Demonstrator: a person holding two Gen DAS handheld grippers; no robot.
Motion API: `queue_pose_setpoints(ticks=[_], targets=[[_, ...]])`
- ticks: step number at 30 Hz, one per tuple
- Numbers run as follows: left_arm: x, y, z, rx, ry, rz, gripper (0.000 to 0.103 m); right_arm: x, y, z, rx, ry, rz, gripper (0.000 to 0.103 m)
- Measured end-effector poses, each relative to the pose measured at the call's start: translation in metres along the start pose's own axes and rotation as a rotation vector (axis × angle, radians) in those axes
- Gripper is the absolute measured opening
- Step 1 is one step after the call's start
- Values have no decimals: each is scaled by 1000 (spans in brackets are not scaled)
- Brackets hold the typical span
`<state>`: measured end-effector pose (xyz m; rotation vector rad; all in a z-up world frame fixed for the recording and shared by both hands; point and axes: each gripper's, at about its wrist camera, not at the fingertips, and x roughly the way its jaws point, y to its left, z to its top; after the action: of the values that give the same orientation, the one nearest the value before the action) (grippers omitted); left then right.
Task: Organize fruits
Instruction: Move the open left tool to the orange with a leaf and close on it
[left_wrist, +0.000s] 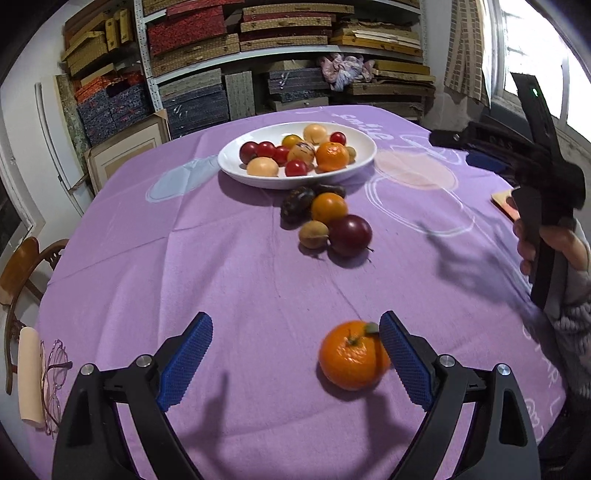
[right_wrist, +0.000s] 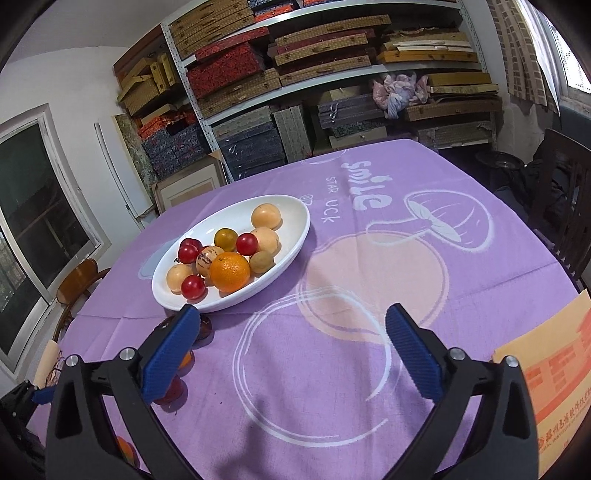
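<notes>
L tool (left_wrist: 295, 354) open, tangerine (left_wrist: 352, 356) L-view only

A purple cloth (right_wrist: 332, 369) printed with "smile" and a mushroom covers the bench. Behind it, shelves (right_wrist: 332, 74) hold stacked woven boxes in red, tan and dark blue, with a crumpled cloth bundle (right_wrist: 397, 90) among them. A wooden chair (left_wrist: 22, 273) stands at the left edge, near glasses (left_wrist: 55, 373). An orange envelope (right_wrist: 554, 376) lies at the right. A window (right_wrist: 33, 221) shows on the left.
</notes>
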<state>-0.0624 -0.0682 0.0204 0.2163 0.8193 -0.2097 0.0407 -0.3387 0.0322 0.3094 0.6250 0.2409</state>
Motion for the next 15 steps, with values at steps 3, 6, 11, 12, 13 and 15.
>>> queue_pose_setpoints(ticks=[3,6,11,12,13,15], targets=[[4,-12,-5,27,3,-5,92,0,0,0,1,4,1,99],[12,-17,-7,21,22,-35,92,1,2,2,-1,14,1,99],[21,-20,-11,-9,28,-61,92,1,2,2,-1,15,-1,99],[22,-21,-11,-13,26,-60,92,1,2,1,0,17,0,99],[22,-21,-11,-14,23,-53,92,2,2,1,1,19,2,99],[24,-23,-10,-13,17,-26,91,3,3,1,-1,22,1,99]])
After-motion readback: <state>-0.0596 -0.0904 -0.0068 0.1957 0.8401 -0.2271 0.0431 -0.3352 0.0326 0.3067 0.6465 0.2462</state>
